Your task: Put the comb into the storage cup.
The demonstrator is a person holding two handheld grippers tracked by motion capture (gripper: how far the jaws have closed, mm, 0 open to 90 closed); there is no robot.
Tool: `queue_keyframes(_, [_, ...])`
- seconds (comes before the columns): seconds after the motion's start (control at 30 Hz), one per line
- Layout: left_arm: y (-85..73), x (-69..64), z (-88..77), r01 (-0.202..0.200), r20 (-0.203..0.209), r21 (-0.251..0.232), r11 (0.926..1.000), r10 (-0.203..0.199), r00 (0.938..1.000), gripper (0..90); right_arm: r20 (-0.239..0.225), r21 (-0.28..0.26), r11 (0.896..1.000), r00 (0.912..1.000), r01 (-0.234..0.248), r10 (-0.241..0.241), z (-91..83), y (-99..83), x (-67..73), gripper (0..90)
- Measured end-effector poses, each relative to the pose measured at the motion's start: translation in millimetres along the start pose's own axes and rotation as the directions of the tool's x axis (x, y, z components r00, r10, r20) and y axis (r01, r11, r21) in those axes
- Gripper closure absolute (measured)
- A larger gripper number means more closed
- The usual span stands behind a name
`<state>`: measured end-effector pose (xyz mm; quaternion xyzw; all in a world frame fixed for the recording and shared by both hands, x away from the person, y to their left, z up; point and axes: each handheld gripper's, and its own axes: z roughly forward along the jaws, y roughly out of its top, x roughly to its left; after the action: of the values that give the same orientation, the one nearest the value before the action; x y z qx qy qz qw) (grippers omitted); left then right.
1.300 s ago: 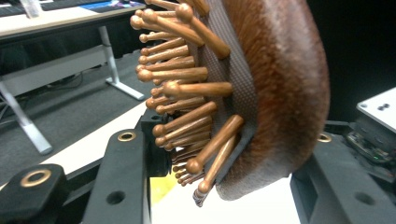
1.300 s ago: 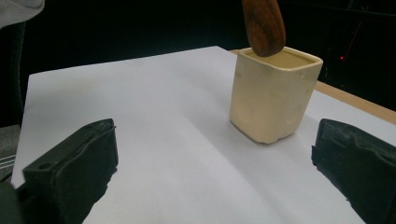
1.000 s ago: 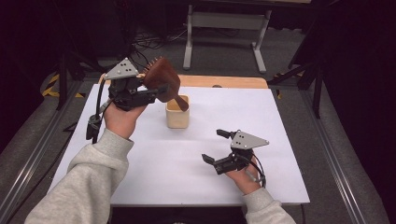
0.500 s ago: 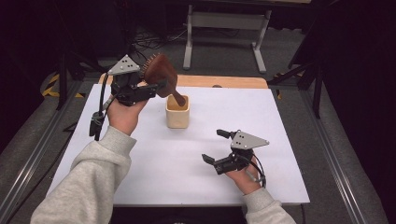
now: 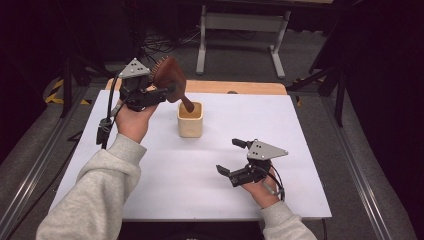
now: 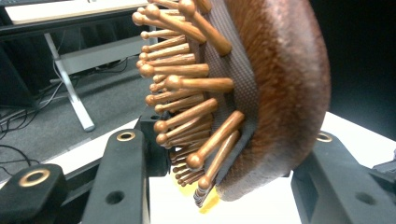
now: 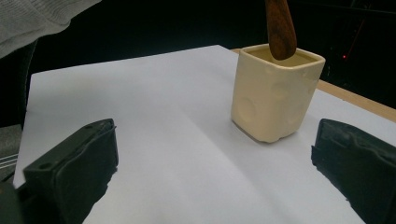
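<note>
From the high view, the left hand-held gripper (image 5: 167,90) is clamped on the head of a dark brown wooden paddle hairbrush with round-tipped wooden bristles (image 5: 170,75), held tilted above the white worktop (image 5: 165,170). The brush handle slants down so its tip sits at the mouth of a cream, square-sided ceramic cup (image 5: 190,120) standing near the middle back of the worktop. The right hand-held gripper (image 5: 234,157) rests low on the worktop, well apart from the cup, its jaws spread and holding nothing.

In the left gripper view, the brush head (image 6: 275,88) sits between the two black jaws, bristles pointing toward the left jaw; this close look at the grip is something the high view cannot give. The cup itself is hardly visible here.

In the right gripper view, the cup (image 7: 275,98) stands upright on the worktop between the two widely parted jaws, and the handle tip (image 7: 280,28) hangs at or just inside the rim, a relation the left gripper view hides.

The likely risk: the slanted handle could catch the rim and tip the unsteadied cup, or the rounded brush head could slip in the jaws.
</note>
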<state>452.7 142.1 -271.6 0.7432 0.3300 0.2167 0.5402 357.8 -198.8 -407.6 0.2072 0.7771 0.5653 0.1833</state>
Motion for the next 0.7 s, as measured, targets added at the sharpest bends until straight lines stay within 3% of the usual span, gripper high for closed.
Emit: queue_keyframes(0.7, [-15.2, 7.4, 27.1, 0.044, 0.006, 0.055, 0.9975, -0.044, 0.9990, 54.1, -0.002, -0.001, 1.000, 1.0000, -0.004, 0.004, -1.4, -0.2, -0.9, 1.3])
